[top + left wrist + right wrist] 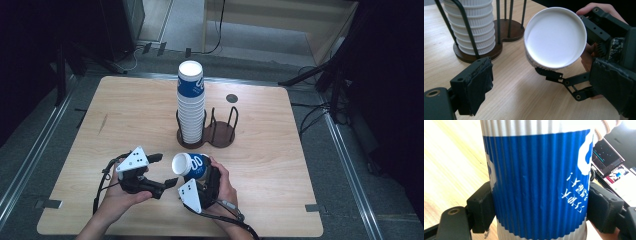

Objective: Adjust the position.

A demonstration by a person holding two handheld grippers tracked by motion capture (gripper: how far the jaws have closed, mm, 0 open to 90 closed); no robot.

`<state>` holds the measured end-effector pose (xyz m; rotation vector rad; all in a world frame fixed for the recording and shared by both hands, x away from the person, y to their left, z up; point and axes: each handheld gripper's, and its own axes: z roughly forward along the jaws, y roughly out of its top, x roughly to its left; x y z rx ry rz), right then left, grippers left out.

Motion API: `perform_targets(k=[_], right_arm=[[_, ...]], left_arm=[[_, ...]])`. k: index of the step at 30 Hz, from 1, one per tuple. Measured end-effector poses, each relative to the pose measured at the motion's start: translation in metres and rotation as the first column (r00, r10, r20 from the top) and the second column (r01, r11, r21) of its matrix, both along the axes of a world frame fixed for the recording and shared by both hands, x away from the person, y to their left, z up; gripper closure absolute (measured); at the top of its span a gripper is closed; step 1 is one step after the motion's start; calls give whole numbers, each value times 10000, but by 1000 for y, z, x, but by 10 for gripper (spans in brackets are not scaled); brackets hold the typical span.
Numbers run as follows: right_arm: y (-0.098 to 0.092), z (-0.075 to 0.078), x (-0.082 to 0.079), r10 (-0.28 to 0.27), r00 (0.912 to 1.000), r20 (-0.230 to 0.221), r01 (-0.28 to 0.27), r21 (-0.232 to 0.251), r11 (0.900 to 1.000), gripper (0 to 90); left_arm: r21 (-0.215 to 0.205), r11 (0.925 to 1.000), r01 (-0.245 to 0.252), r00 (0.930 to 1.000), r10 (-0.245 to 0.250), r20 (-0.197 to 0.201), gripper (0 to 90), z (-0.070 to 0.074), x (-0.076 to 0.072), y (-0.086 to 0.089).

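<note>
A blue and white ribbed paper cup (190, 165) lies on its side above the wooden table, with my right gripper (204, 175) shut on its wall. In the right gripper view the two black pads (480, 207) press the cup (536, 177) from both sides. The cup's white open mouth (555, 37) faces my left gripper (544, 87), whose jaws stand wide apart with nothing between them. In the high view the left gripper (164, 170) is just left of the cup. A tall stack of the same cups (190, 100) stands in a dark holder (220, 134).
The holder's right ring (224, 131) has no cups in it. A small grey disc (231, 98) is set in the table behind the holder. The table's front edge (150, 232) runs just below both hands. A screen (614, 167) shows at the right of the right gripper view.
</note>
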<state>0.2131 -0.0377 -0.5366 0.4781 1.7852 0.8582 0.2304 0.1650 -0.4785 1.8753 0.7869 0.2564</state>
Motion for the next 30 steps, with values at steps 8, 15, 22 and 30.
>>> perform_targets(k=[8, 15, 22, 30], right_arm=[[7, 0, -7, 430, 9990, 99, -428, -180, 9989, 195], [11, -1, -11, 716, 9973, 179, -710, -326, 9969, 195], [14, -1, -14, 977, 9949, 245, -966, -404, 9945, 195], [16, -2, -17, 1140, 9930, 320, -1124, -464, 9926, 193]], left_arm=[[61, 9996, 270, 9996, -269, -60, 66, -1, -1, -4], [81, 9986, 518, 9986, -517, -140, 73, 0, -2, -7], [-12, 9981, 621, 9979, -621, -190, 128, 0, -3, -10], [10, 9972, 754, 9969, -754, -226, 187, -1, -4, -11]])
